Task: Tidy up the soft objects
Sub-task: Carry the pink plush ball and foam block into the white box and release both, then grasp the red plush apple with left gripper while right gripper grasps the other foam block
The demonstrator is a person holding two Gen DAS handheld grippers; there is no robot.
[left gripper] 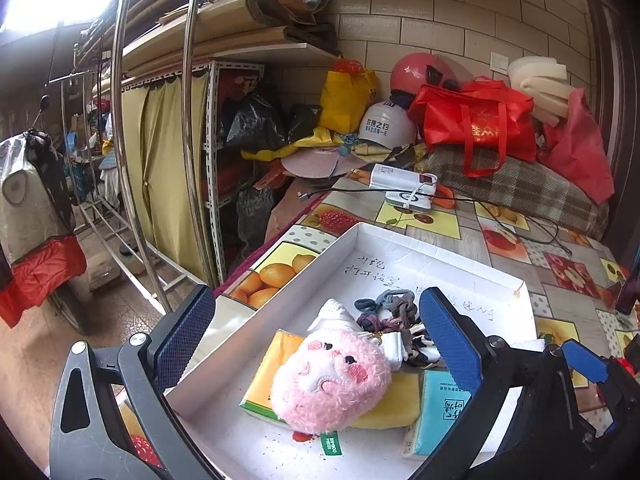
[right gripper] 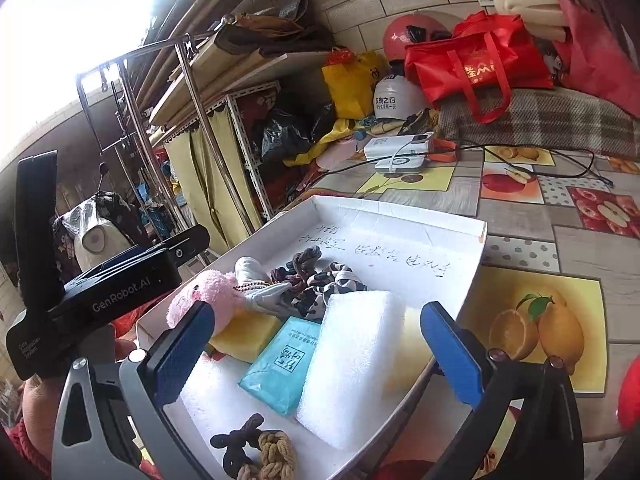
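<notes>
A white shallow box [left gripper: 420,256] [right gripper: 404,220] lies on the table and holds soft things. In the left wrist view a pink plush toy [left gripper: 330,380] rests on a yellow sponge [left gripper: 394,402] beside a teal tissue pack [left gripper: 438,412] and knotted hair ties [left gripper: 390,308]. My left gripper [left gripper: 316,338] is open over the plush, holding nothing. In the right wrist view my right gripper [right gripper: 318,354] is open above a white foam block [right gripper: 352,360], the teal tissue pack [right gripper: 282,364] and the plush [right gripper: 208,296]. Dark and tan hair ties [right gripper: 256,448] lie at the box's near end.
The fruit-print tablecloth [right gripper: 560,216] carries a white power bank and cable [right gripper: 400,152]. Red bags [left gripper: 476,120], helmets [left gripper: 386,126] and a plaid cushion [left gripper: 520,184] crowd the back. A metal rack [left gripper: 152,160] and shelving stand left. The left gripper's body [right gripper: 100,284] shows at left.
</notes>
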